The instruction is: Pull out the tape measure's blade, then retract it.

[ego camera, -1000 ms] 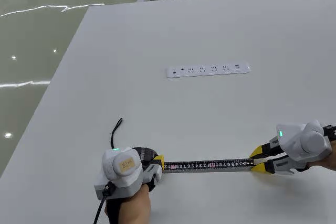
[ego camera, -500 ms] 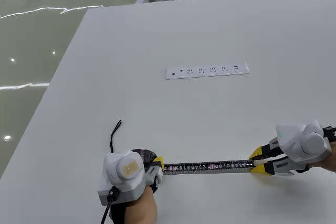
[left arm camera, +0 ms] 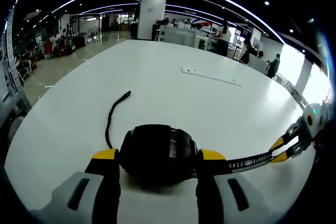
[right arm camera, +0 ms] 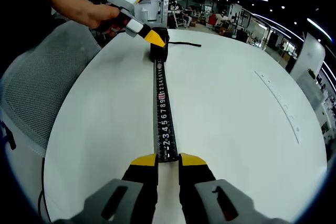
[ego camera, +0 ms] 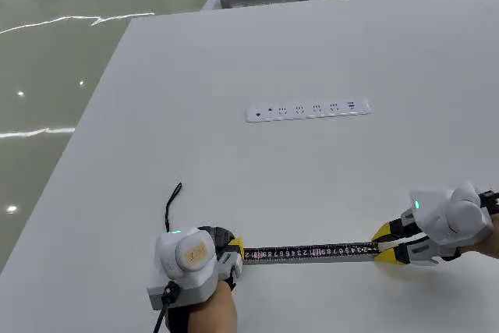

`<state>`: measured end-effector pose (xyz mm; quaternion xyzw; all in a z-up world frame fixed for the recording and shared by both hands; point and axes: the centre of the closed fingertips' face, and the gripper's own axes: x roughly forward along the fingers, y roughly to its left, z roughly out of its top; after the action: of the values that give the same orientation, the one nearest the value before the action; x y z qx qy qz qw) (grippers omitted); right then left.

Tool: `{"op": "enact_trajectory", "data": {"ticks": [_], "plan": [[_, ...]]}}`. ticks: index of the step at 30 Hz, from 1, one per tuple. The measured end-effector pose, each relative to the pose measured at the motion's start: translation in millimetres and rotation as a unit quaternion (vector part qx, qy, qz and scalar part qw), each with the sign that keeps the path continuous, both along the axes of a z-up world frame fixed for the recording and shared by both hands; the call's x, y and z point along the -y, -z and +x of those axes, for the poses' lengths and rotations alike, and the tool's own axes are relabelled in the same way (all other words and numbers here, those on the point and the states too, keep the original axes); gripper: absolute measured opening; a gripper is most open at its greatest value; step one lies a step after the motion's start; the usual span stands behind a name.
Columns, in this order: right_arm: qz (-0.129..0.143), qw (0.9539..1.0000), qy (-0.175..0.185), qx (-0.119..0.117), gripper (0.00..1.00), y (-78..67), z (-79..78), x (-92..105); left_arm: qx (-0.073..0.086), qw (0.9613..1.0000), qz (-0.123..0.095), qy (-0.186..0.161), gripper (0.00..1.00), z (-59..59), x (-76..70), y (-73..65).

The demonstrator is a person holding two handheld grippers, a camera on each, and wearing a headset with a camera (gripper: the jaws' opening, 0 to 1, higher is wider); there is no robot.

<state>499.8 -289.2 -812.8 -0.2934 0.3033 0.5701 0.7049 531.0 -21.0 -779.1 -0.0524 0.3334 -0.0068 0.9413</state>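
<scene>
Two holds: left gripper [left arm camera: 158,155] clamps the tape measure [left arm camera: 157,148] between its jaws. Right gripper [right arm camera: 168,160] pinches the blade [right arm camera: 164,114], stretched straight ahead.

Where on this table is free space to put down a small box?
The wide bare table between the power strip and the blade is free, also beyond the strip. The near edge is crowded: tape measure, blade, black strap.

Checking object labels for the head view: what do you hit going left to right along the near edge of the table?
left gripper, clamped on the tape measure case → blade, pulled out → right gripper, pinching the blade's end
</scene>
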Motion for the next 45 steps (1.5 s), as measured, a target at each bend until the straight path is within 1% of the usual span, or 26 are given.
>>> {"op": "enact_trajectory", "data": {"ticks": [4, 8, 21, 33, 45], "plan": [[-0.001, 1.0, -0.001, 0.0, 0.14, 0.1, -0.9, -0.3, 0.004, 1.0, -0.004, -0.002, 0.53, -0.7, -0.1, -0.1], [-0.002, 1.0, -0.002, 0.0, 0.14, 0.2, -1.1, -0.1, 0.005, 1.0, -0.005, -0.002, 0.52, -0.5, -0.1, 0.4], [-0.003, 1.0, -0.003, 0.002, 0.14, -1.4, -1.0, -0.5, -0.006, 1.0, 0.0, 0.0, 0.52, -0.3, -0.1, 0.3], [-0.005, 1.0, -0.007, 0.004, 0.14, -4.3, 1.1, -1.3, -0.007, 1.0, 0.004, 0.003, 0.53, -0.4, -0.1, 0.5], [-0.004, 0.9999, -0.012, 0.003, 0.14, -3.6, 1.9, -3.1, -0.006, 1.0, 0.005, 0.005, 0.53, -0.3, -0.1, 0.8]]}}
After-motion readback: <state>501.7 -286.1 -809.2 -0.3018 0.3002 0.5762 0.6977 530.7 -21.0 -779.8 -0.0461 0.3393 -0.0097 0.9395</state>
